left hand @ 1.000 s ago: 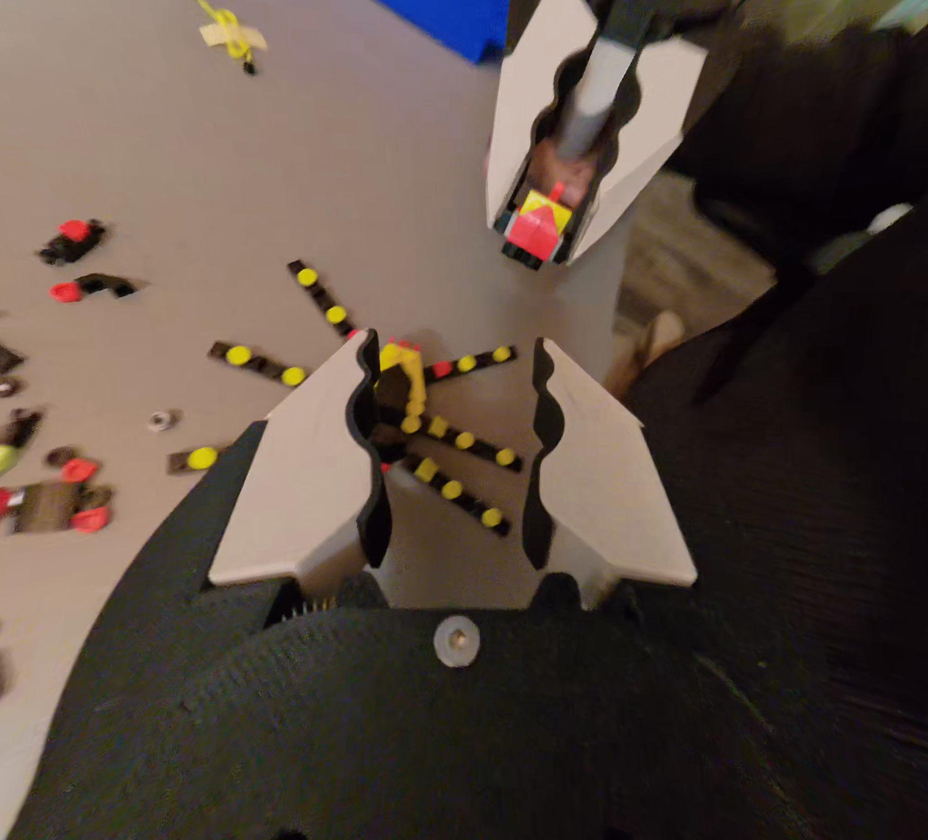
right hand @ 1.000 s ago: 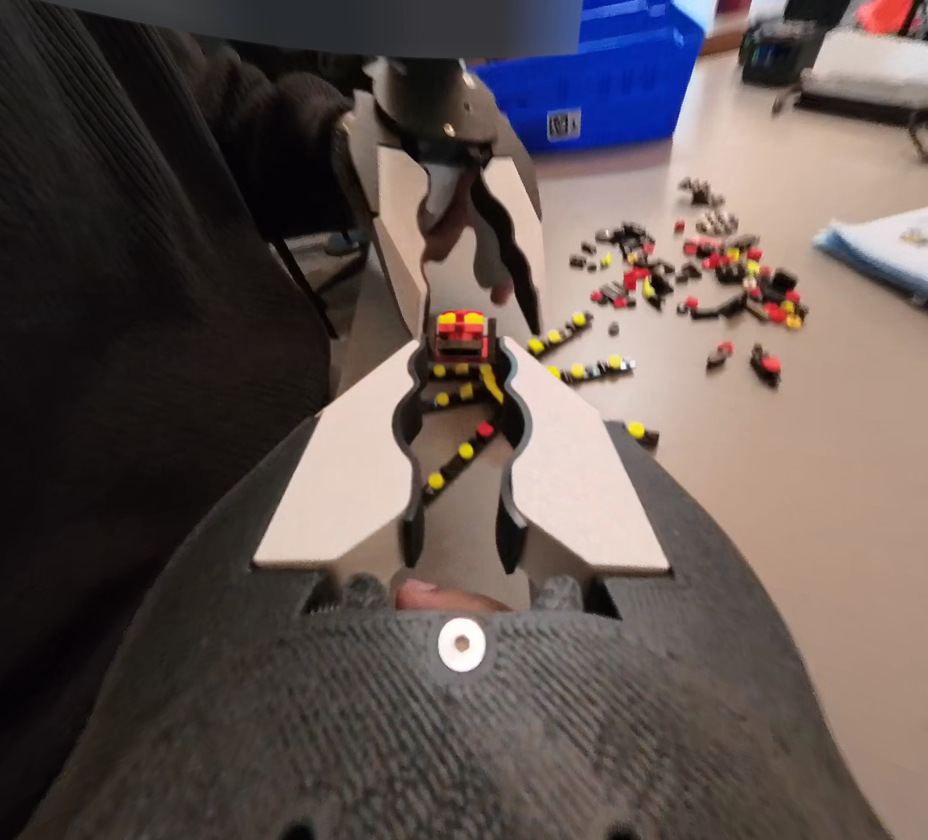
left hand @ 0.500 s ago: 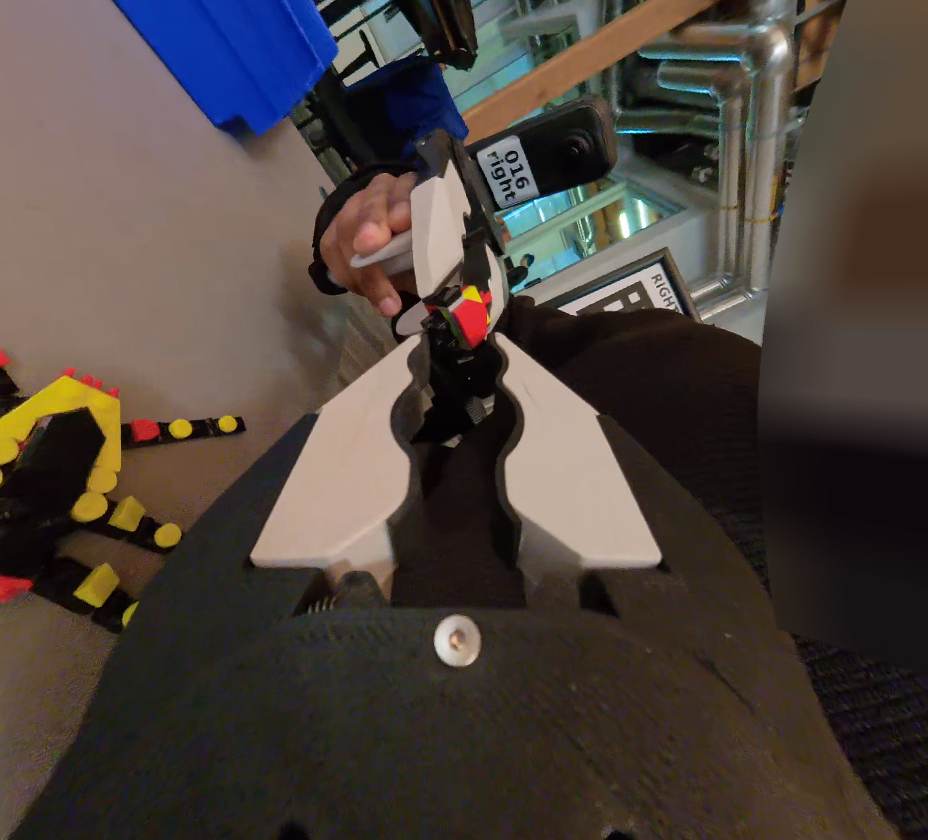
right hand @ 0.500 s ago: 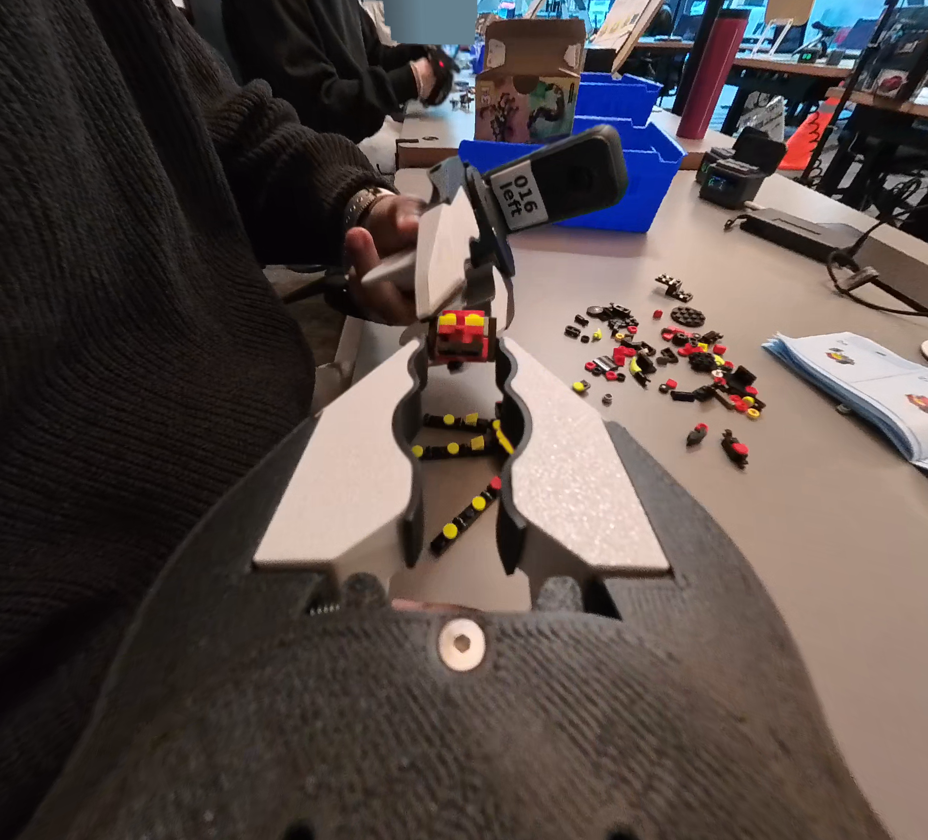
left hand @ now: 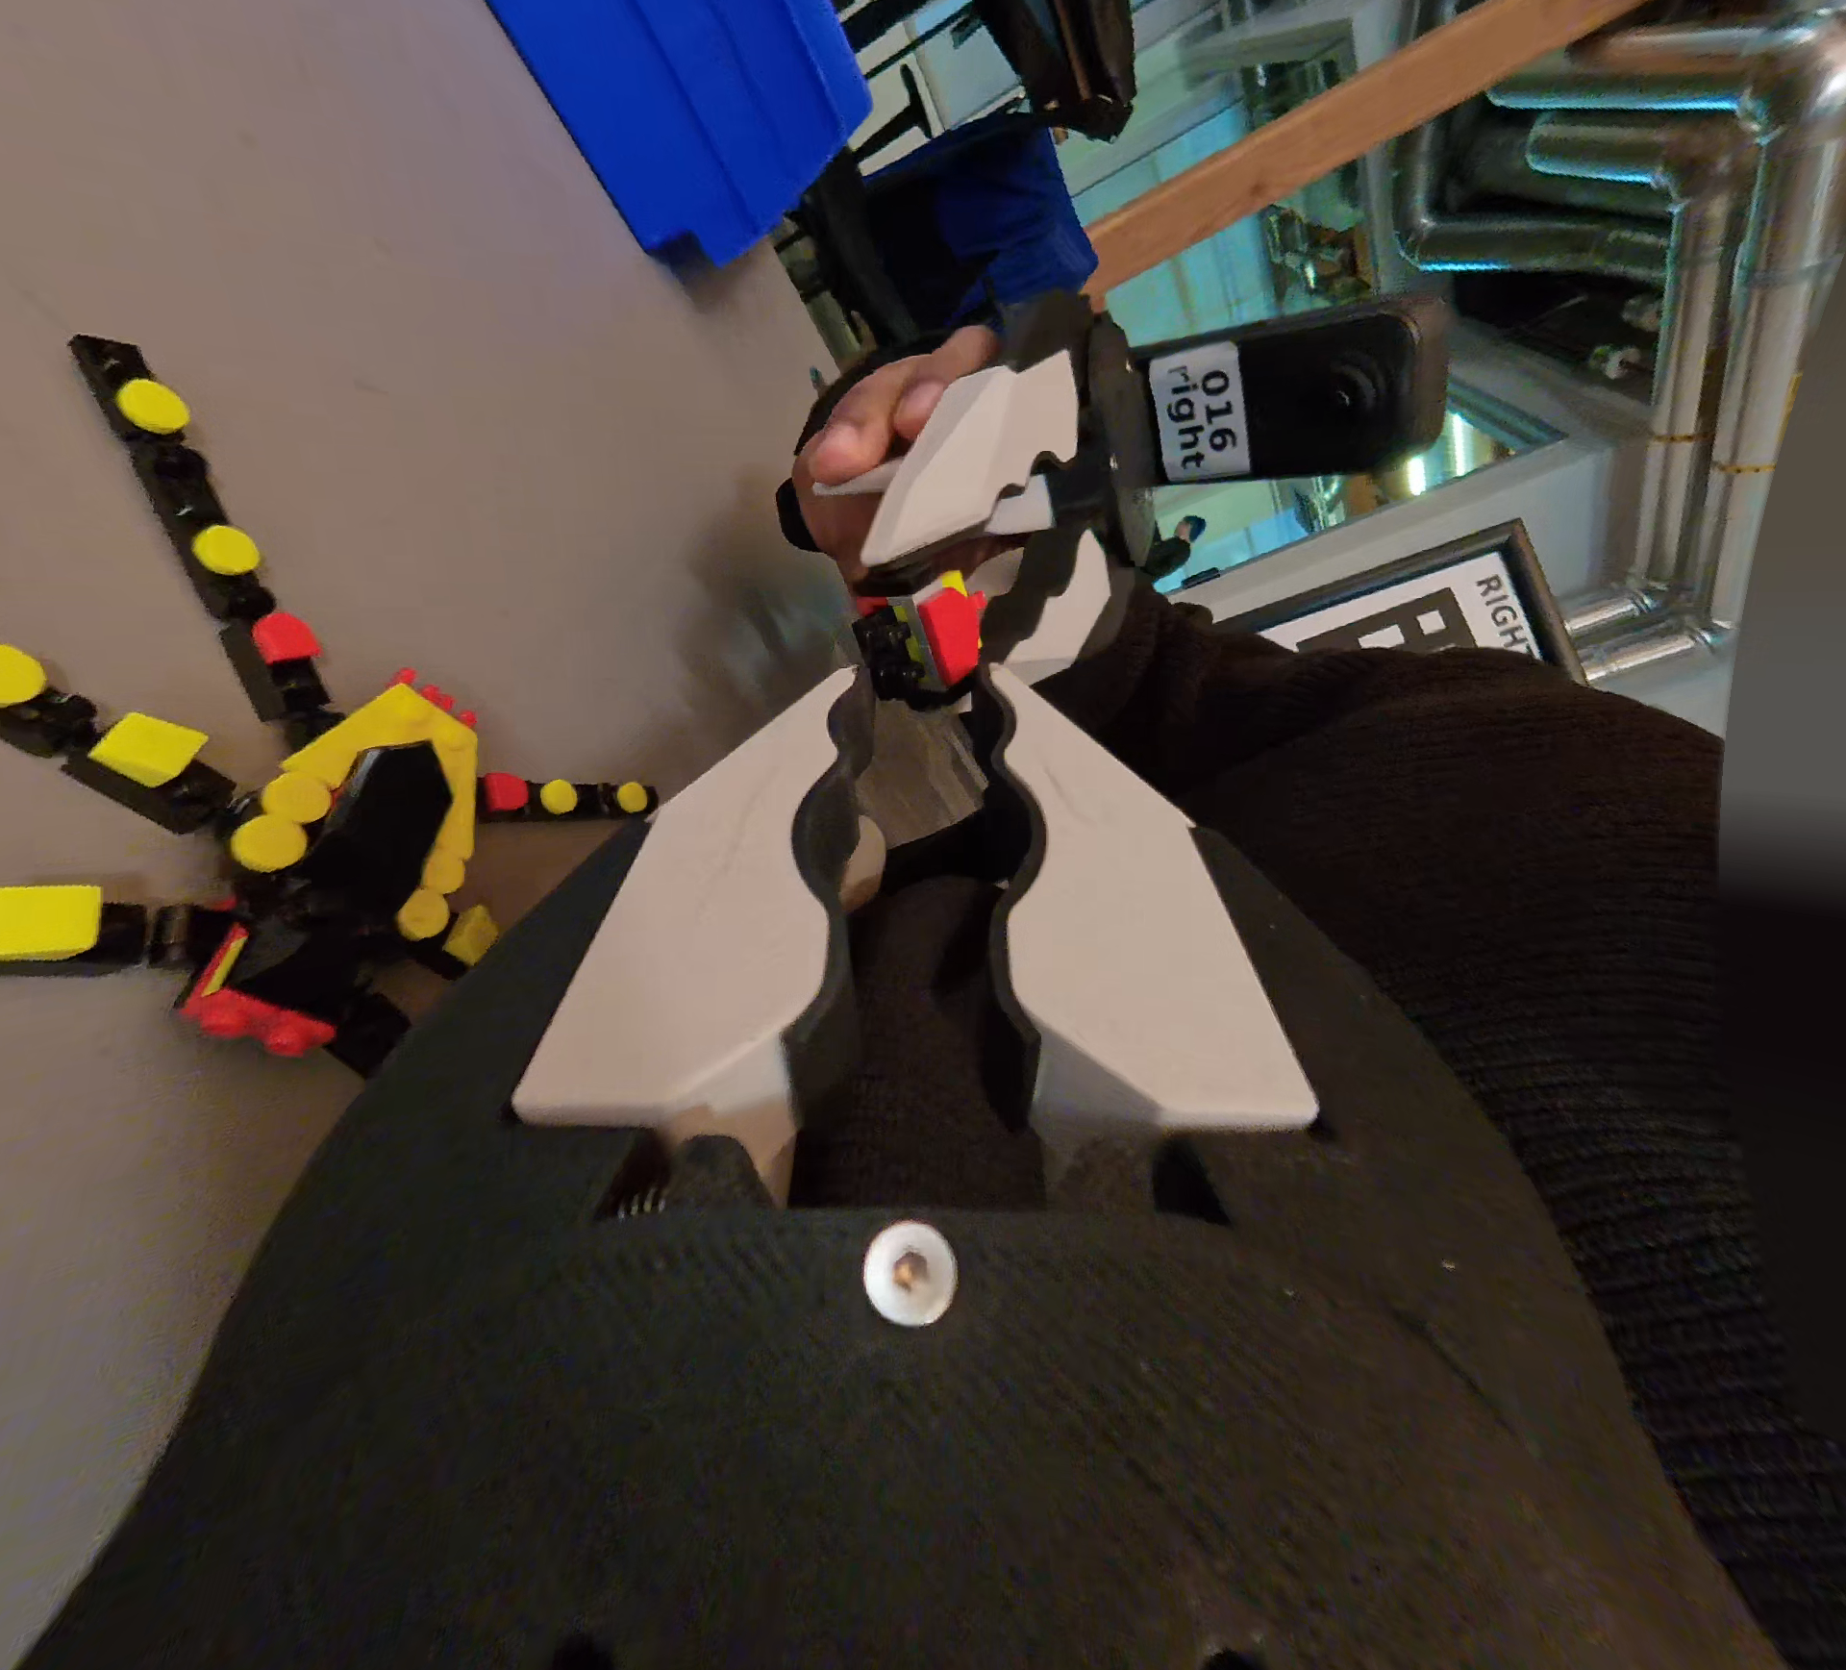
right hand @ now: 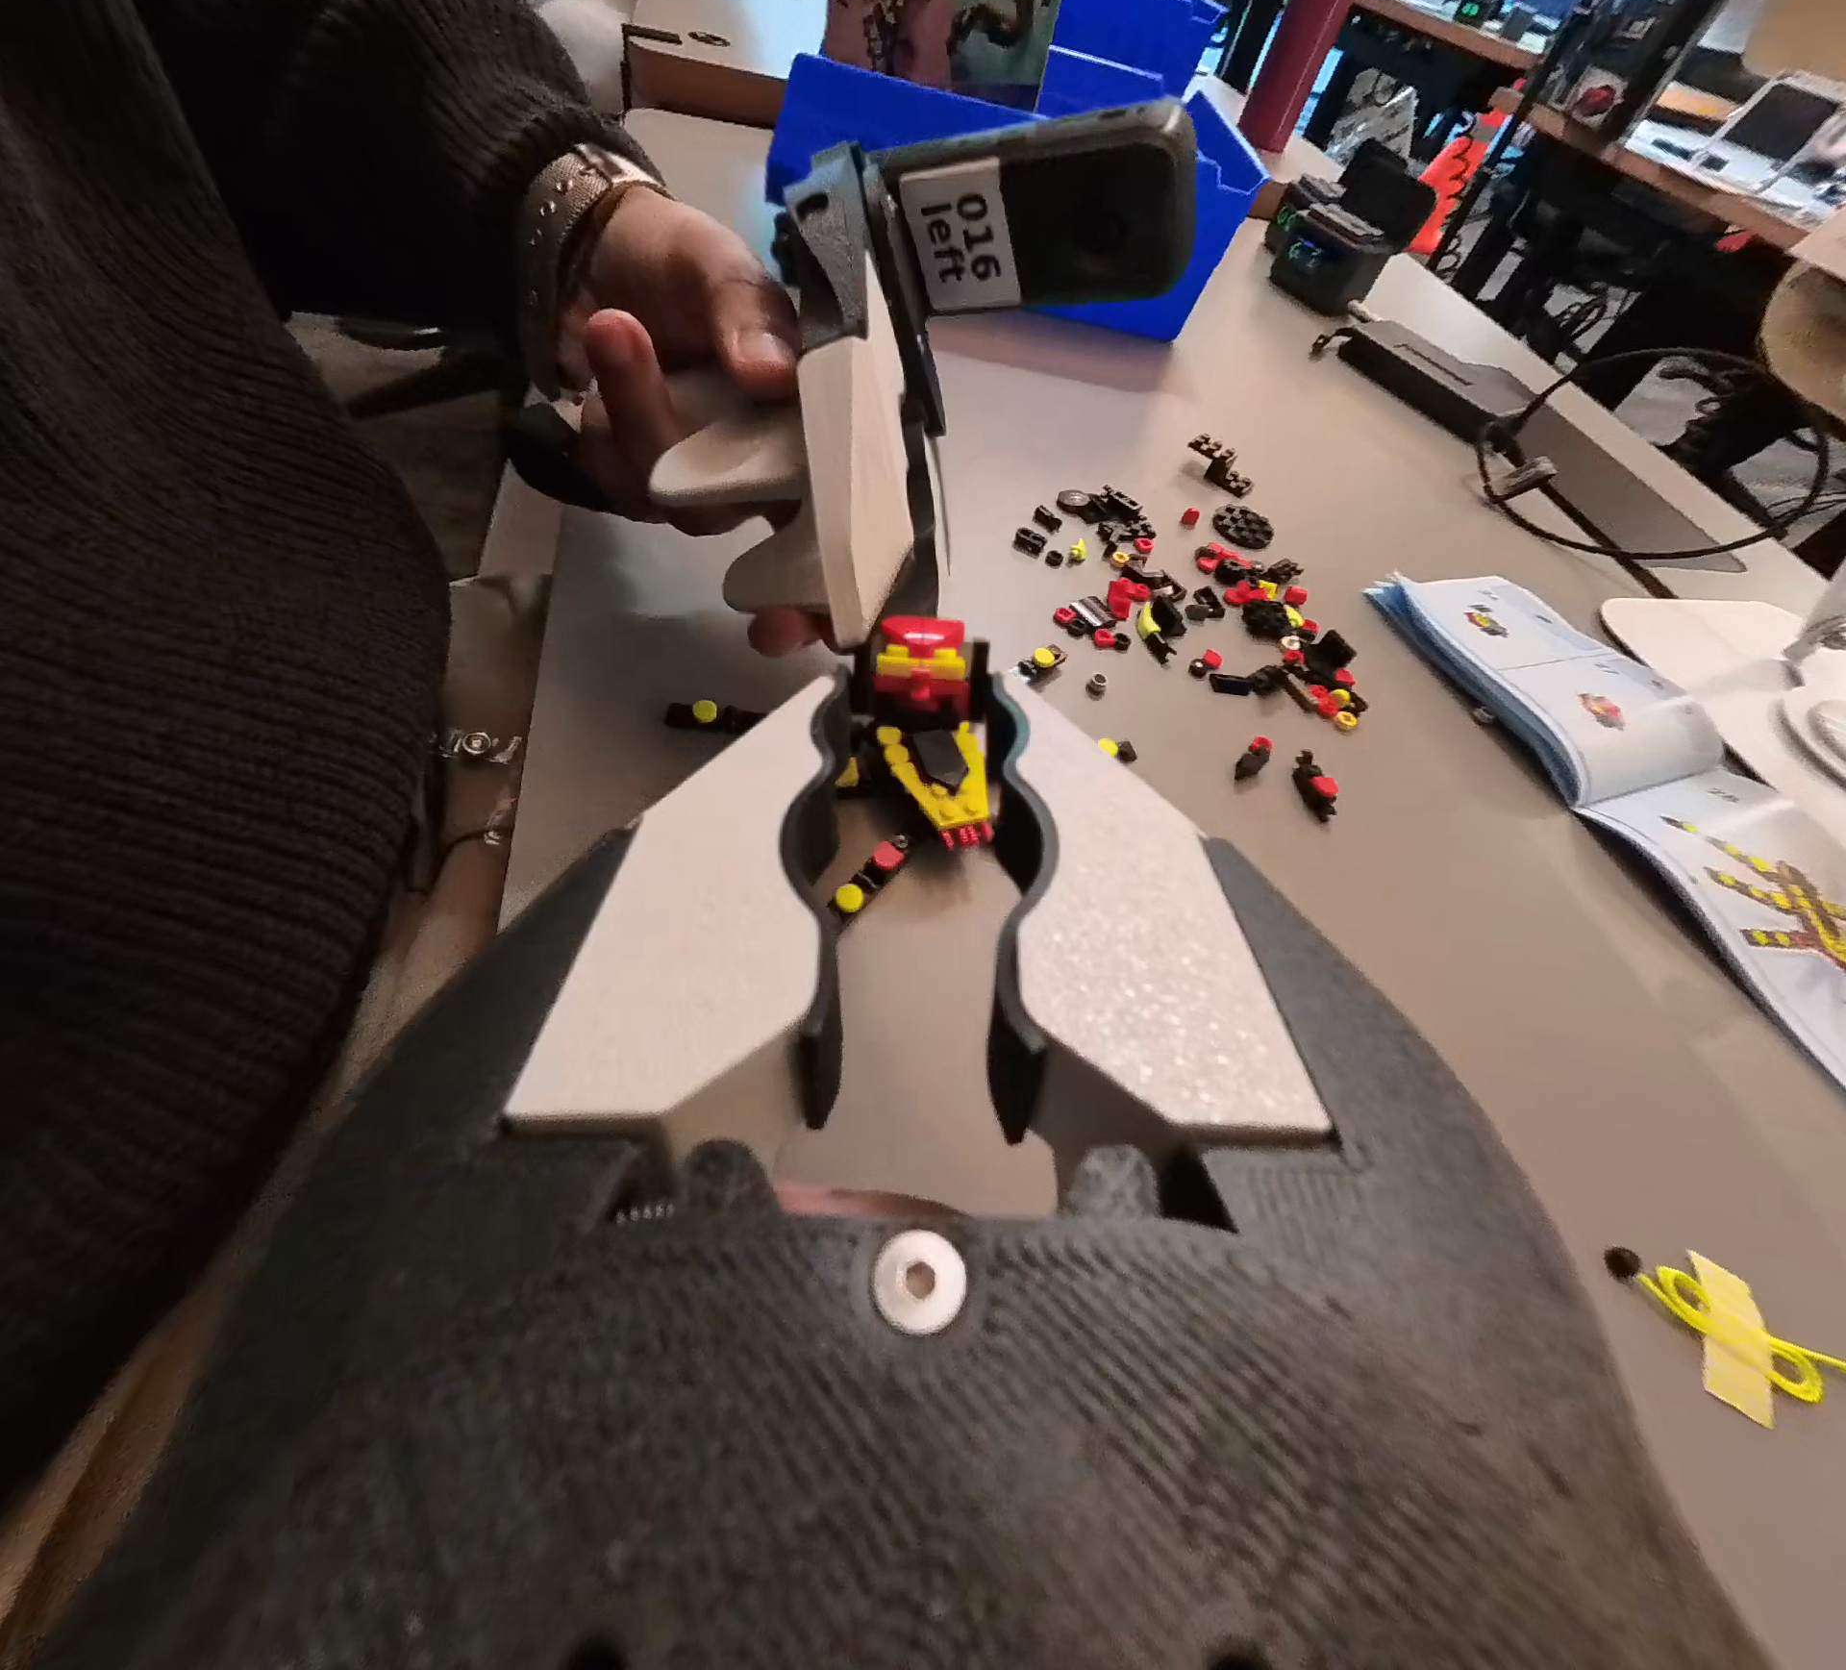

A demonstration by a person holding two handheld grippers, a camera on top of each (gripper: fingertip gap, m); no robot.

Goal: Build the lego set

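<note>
1. A small red, yellow and black brick assembly (right hand: 924, 678) is held up above the table (right hand: 1448, 873), at the tips of the right claw (right hand: 919, 703).
2. The right claw is narrowed to a small gap, and its two tips pinch the assembly from either side.
3. In the left wrist view the same assembly (left hand: 924, 638) sits just past the tips of the left claw (left hand: 914, 688), whose fingers are drawn close with a narrow gap. They seem to touch the assembly's lower edge, but whether they grip it cannot be told.
4. The right claw (left hand: 959, 583) enters that view from above, clamped on the assembly.
5. A larger yellow and black model (left hand: 350, 833) with studded black legs lies on the table (left hand: 400, 274), to the left of the left claw and well apart from the held piece.
6. Loose red, black and yellow pieces (right hand: 1199, 603) are scattered farther off, near an open instruction booklet (right hand: 1598, 723).
7. A blue bin (right hand: 1129, 124) stands behind.
</note>
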